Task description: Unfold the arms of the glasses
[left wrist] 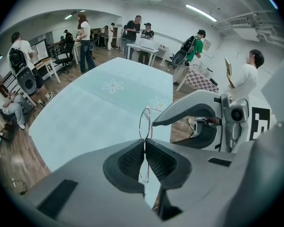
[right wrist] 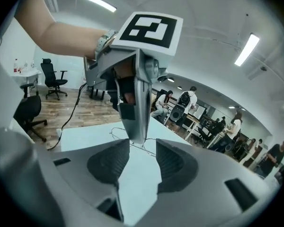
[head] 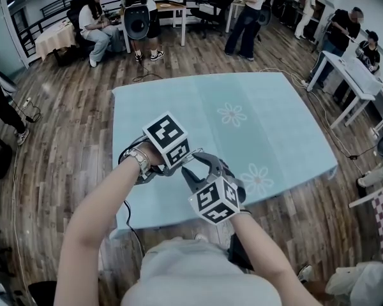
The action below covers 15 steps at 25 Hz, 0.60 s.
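**Glasses pinched on the left side, right side open next to them**

Left gripper: jaws together on the glasses, w/ the thin wire frame clamped right at the pad seam. Right gripper: jaws wide apart, pads pressing nothing.

Location: glasses are off the worktop, held above its near edge btw the two grippers.

Orientation, per left gripper view:
- The frame's long axis runs along the jaws, pointing away from the cam.
- One lens ring sticks out past the jaw tips, seen nearly edge-on.
- The 2nd loop sits back btw the pads, toward the cam.
- A fine wire leaves the top of the front ring to the right, toward the right gripper's jaw tip, which is just beside the ring. Prob. an arm, but too thin to be sure. Can't tell if tip and wire touch.

Right gripper view: the left gripper's jaw tips come down from above at the far side of the open gap. Glasses wire runs roughly left-right under them, just past the pads.

Head view: grippers are tip to tip, and the glasses are too fine to resolve there.

Markings: each gripper carries a marker cube w/ black-on-white square codes. The worktop cover is pale blue w/ white flower prints.
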Each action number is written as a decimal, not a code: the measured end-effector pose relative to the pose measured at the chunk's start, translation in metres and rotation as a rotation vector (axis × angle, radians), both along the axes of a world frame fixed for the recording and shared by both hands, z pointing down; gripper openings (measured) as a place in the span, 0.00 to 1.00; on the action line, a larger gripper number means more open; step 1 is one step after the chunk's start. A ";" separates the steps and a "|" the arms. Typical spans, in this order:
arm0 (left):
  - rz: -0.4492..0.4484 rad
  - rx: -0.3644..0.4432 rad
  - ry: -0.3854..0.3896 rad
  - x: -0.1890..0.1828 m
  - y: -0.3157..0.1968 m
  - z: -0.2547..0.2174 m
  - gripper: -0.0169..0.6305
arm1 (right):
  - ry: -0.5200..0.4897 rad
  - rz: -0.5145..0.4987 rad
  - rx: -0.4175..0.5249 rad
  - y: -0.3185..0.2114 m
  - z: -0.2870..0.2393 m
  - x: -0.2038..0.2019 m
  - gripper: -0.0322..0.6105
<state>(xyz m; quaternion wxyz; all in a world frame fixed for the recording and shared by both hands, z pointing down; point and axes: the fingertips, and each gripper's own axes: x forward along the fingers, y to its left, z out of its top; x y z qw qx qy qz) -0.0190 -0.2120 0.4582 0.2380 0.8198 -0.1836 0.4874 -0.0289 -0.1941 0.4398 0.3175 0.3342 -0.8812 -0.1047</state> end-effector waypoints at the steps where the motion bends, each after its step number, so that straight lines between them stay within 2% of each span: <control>1: 0.003 0.002 -0.003 0.000 0.000 0.001 0.05 | 0.038 0.000 -0.005 0.000 0.005 -0.001 0.32; 5: 0.011 0.010 -0.018 0.000 -0.001 0.003 0.05 | 0.132 -0.001 -0.033 -0.002 0.019 -0.002 0.32; 15: -0.016 0.024 -0.020 -0.001 -0.008 0.004 0.05 | 0.124 0.016 -0.070 0.005 0.022 0.004 0.32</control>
